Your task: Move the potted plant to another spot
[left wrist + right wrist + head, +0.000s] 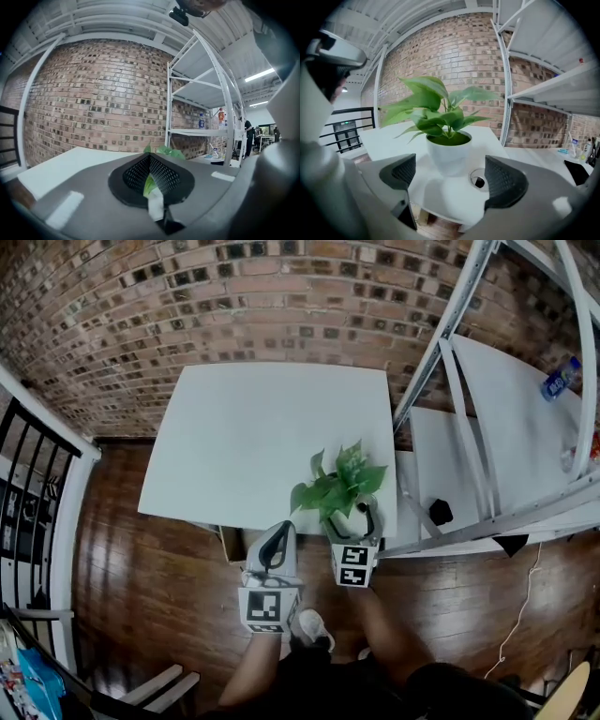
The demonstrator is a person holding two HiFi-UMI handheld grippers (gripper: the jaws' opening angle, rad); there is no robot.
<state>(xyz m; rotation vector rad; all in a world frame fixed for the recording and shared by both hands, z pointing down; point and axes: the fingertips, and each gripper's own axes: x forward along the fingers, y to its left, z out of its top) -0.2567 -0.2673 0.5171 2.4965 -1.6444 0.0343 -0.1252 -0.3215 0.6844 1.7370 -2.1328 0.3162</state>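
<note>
In the head view, your left tool [277, 538] sits at the worktop's [244, 437] near edge. Your right tool [354, 521] is beside it, and the plant [339, 486] stands just ahead of its tips, near the worktop's front right corner.

In the left gripper view, your left tool [151, 174] has its jaws pressed together on nothing, with leaves [165, 151] showing beyond them.

In the right gripper view, your right tool [452, 176] is spread wide. The white pot [449, 153] stands upright just ahead of the gap, clear of both pads, and a round hole [478, 181] lies beside it.
</note>
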